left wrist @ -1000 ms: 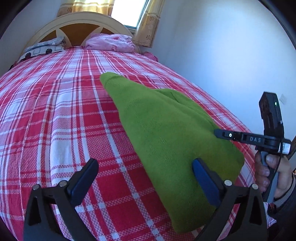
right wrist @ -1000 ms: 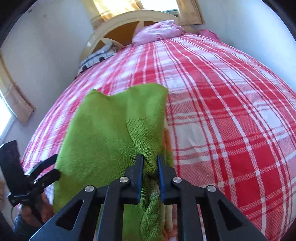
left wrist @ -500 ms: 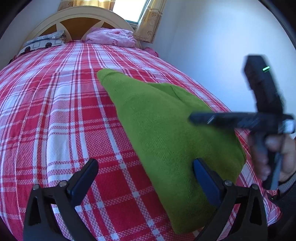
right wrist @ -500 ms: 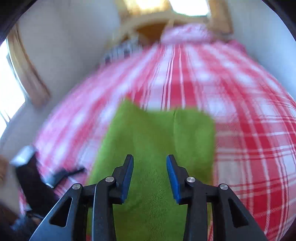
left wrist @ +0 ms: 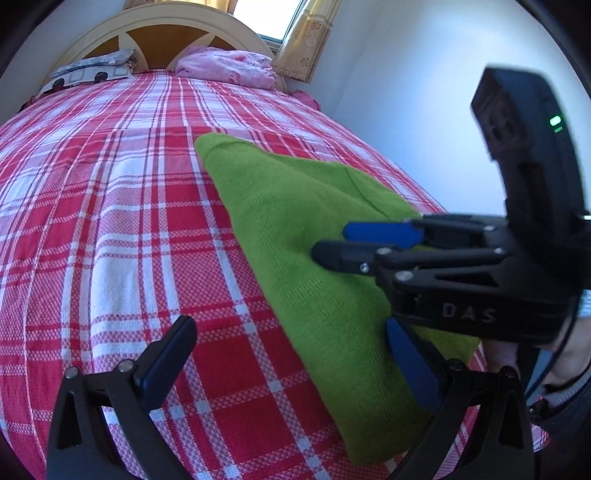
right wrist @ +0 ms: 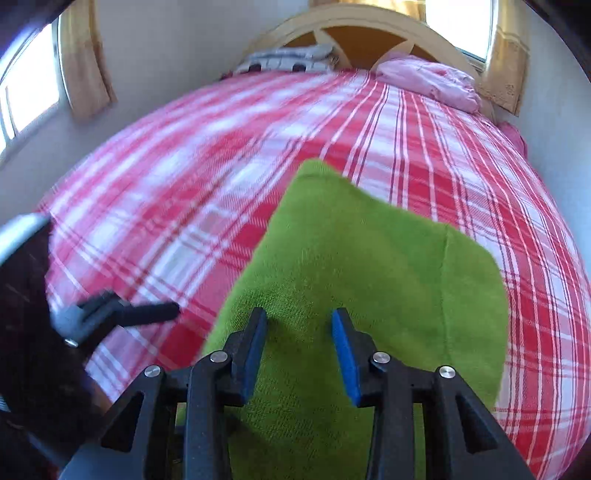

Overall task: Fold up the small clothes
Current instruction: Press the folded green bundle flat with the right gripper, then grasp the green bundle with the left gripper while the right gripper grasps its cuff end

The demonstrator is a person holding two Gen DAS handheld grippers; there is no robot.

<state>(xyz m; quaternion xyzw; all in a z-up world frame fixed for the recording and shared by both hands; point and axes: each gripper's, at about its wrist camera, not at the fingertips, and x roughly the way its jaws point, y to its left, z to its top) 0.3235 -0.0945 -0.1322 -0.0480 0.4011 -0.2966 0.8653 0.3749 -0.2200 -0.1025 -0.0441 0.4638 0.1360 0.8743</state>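
Two tongs gaping, right tongs (right wrist: 299, 347) over green garment (right wrist: 369, 266), plaid bed (left wrist: 110, 221)

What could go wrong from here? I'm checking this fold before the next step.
1. The right gripper is open above the green garment with nothing pinched, so a loose folded layer could spring back.
2. It hangs close to the open left gripper; the two could collide.
3. The garment's near corner lies near the edge of the plaid bedspread; a tug might drag it off.

Both wrist cameras look down close over the bed (left wrist: 110, 221), facing its headboard (right wrist: 354, 33); both share the green knit garment (left wrist: 303, 236).
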